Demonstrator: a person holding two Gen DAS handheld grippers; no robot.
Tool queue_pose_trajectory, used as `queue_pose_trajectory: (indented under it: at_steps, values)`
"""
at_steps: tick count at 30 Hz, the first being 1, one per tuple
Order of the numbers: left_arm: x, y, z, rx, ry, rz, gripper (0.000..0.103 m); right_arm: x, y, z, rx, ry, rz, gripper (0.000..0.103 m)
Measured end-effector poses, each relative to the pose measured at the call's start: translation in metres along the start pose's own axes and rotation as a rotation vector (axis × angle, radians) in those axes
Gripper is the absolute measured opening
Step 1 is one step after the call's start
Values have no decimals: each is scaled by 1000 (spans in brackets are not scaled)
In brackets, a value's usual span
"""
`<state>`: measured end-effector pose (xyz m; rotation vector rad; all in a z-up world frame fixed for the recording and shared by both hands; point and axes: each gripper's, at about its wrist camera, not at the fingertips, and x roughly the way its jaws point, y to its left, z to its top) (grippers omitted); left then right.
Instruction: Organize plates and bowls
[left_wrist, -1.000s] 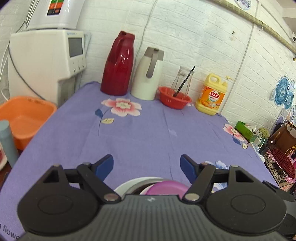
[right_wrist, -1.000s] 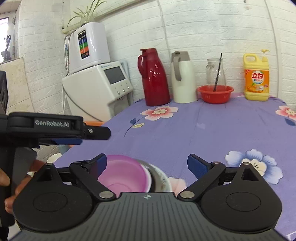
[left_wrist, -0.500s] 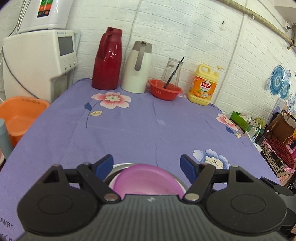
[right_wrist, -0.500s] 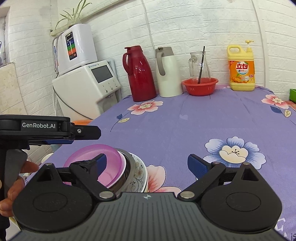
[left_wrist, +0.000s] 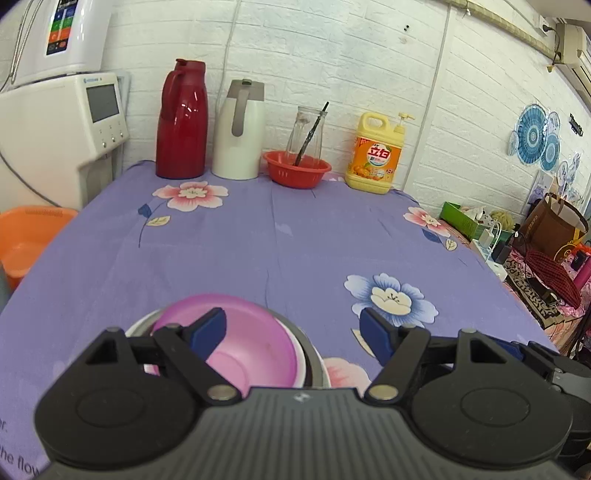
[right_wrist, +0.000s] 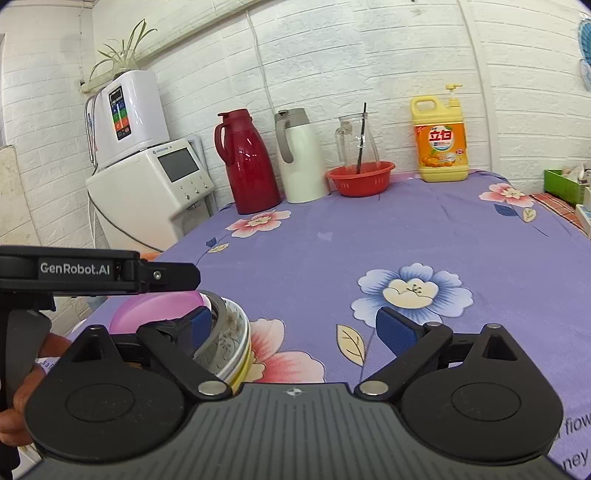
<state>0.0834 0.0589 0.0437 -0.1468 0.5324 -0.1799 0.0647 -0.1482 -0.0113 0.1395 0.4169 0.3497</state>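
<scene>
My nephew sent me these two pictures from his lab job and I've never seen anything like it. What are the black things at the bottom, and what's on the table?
They are two handheld grippers, each with a camera that looks forward along its two blue-tipped fingers. No robot arm is involved; a person carries one in each hand.

One picture comes from the left gripper, the other from the right gripper. Both are open and hold nothing.

Below them, on the purple flowered tablecloth, sits a stack of bowls with a pink bowl on top. In the right view, a floral bowl shows underneath it.

Along the wall stand a red thermos, a white jug, a red basket and a yellow detergent bottle.
</scene>
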Motion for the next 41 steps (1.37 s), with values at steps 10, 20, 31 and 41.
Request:
queue_pose_trajectory:
  at_steps: [10,20,31,41]
  values:
    - [-41,-12,-67,21,0,78,73,-40,-7,-47,41,0,-32,103]
    - [-62,-13,-115,24,4,159,73,-60,7,-75,30,32,-87,103]
    - [-78,-7,-139,-5,-13,207,73,-72,27,-95,-39,41,-141,103]
    - [-80,-8,-140,6,-37,193,73,-72,32,-99,-44,57,-128,103]
